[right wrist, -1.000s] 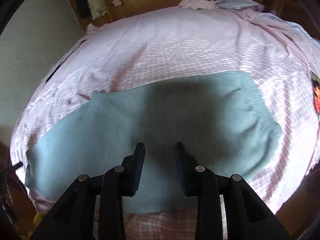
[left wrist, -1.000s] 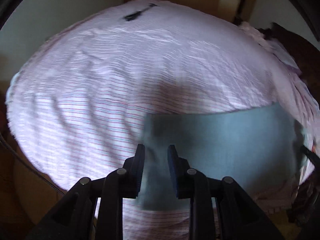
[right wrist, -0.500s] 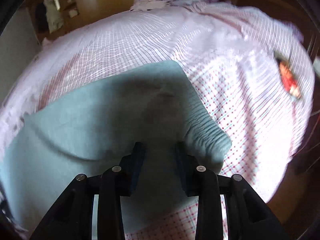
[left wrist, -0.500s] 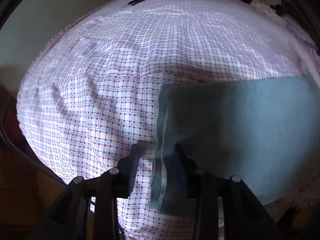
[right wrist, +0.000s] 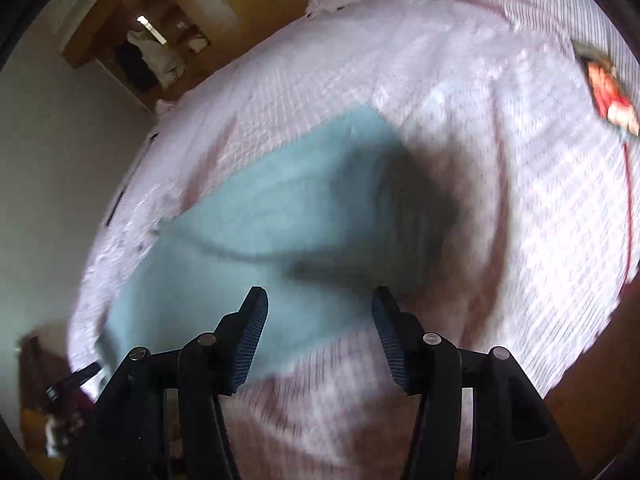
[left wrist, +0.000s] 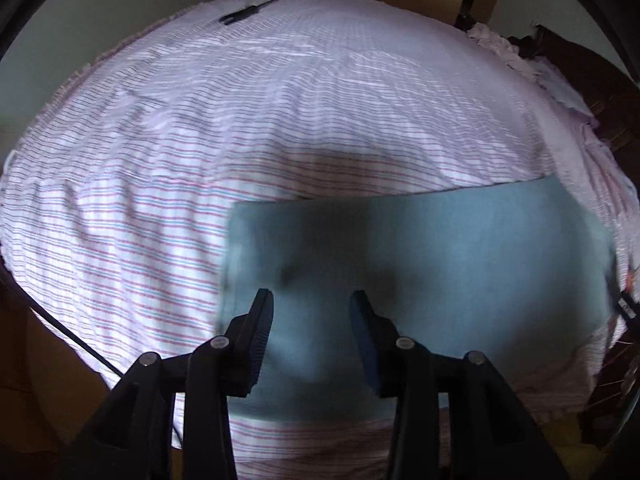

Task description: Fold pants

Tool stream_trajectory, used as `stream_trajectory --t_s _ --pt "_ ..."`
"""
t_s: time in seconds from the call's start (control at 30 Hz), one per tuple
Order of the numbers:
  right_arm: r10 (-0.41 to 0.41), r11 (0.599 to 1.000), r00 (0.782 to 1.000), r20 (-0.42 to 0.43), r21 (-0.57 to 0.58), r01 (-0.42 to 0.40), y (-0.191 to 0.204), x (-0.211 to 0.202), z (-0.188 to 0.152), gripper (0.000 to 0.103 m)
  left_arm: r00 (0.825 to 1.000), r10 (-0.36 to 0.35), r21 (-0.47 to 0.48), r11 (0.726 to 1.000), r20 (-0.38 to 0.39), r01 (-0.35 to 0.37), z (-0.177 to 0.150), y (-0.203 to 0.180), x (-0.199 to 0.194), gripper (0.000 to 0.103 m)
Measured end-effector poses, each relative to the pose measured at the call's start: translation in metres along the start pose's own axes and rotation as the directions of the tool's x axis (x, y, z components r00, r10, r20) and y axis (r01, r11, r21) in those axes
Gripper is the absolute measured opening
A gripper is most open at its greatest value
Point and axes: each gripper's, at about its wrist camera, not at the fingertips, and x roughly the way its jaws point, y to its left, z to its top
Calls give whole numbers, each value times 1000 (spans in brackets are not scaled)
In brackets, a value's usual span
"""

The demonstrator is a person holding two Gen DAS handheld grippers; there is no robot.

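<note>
The grey-blue pants (left wrist: 460,272) lie flat on a pink checked bedsheet (left wrist: 200,140). My left gripper (left wrist: 312,300) is open and empty, hovering above the pants near their left end. In the right wrist view the pants (right wrist: 260,248) stretch from the lower left towards the middle, with a crease across them. My right gripper (right wrist: 320,296) is open and empty above the pants' near edge. Both views are blurred by motion.
A dark thin object (left wrist: 248,12) lies on the far side of the bed. A red and white item (right wrist: 608,96) lies on the sheet at the right. Crumpled cloth (left wrist: 540,68) is piled at the far right. A wooden wardrobe (right wrist: 180,12) stands behind the bed.
Both grippers have opened wider. The left one drew back from the pants' left hem, which lay between its fingers. The right view has tilted and swung right.
</note>
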Motion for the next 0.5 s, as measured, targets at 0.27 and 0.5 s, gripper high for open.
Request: stream_trajectory --t_s 0.27,0.5 --pt "89 990 996 -31 111 -85 -28 25 -17 48 998 -10 -40 999 -57 7 -14 -16 21 44" --pt "100 982 989 109 152 -116 -37 29 16 48 998 10 -41 999 -58 -12 -16 -20 27 45"
